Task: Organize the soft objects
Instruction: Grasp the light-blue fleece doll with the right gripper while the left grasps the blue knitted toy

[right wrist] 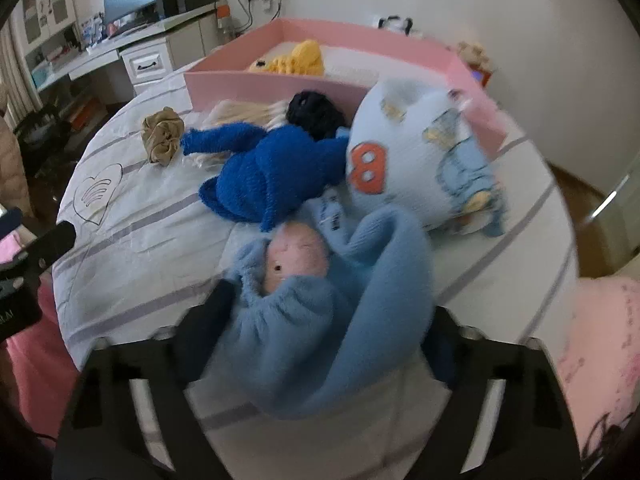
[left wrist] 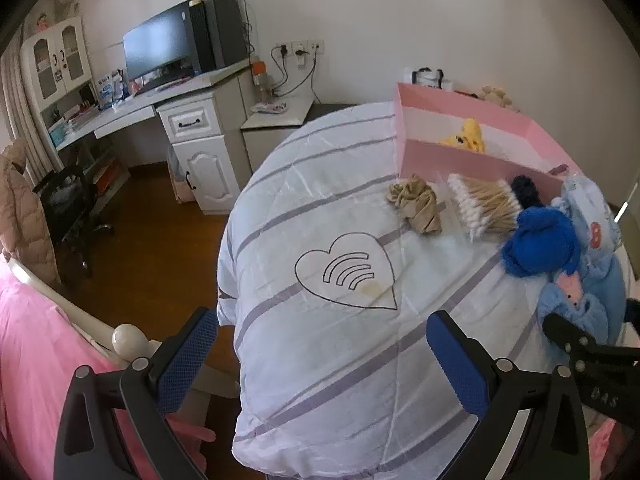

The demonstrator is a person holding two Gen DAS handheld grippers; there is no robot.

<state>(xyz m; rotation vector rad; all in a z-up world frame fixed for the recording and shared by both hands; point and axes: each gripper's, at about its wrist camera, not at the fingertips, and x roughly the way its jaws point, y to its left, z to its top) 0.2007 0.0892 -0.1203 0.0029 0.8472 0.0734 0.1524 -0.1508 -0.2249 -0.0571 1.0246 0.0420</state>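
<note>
**Blue Plush Caught in Right Claw on the Striped Quilt**

The right gripper [right wrist: 320, 332] is clamped on a light-blue plush toy [right wrist: 320, 312], its pink face turned up between the fingers, low over the white striped quilt [left wrist: 320, 380]. The left gripper [left wrist: 320, 360] hangs beside it, jaws wide apart and holding nothing. Just beyond the plush lie a royal-blue knit piece [right wrist: 272, 176] and a printed pale-blue bundle [right wrist: 416, 152]. A tan scrunchie [left wrist: 416, 202] and cotton swabs [left wrist: 480, 208] sit nearer the pink box [left wrist: 460, 160], where a yellow toy [left wrist: 468, 134] rests inside.

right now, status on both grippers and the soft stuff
Left gripper open, empty, over the striped quilt. Right gripper closed on light blue fleece garment. Pink box holds yellow plush; royal blue knit lies between.
</note>
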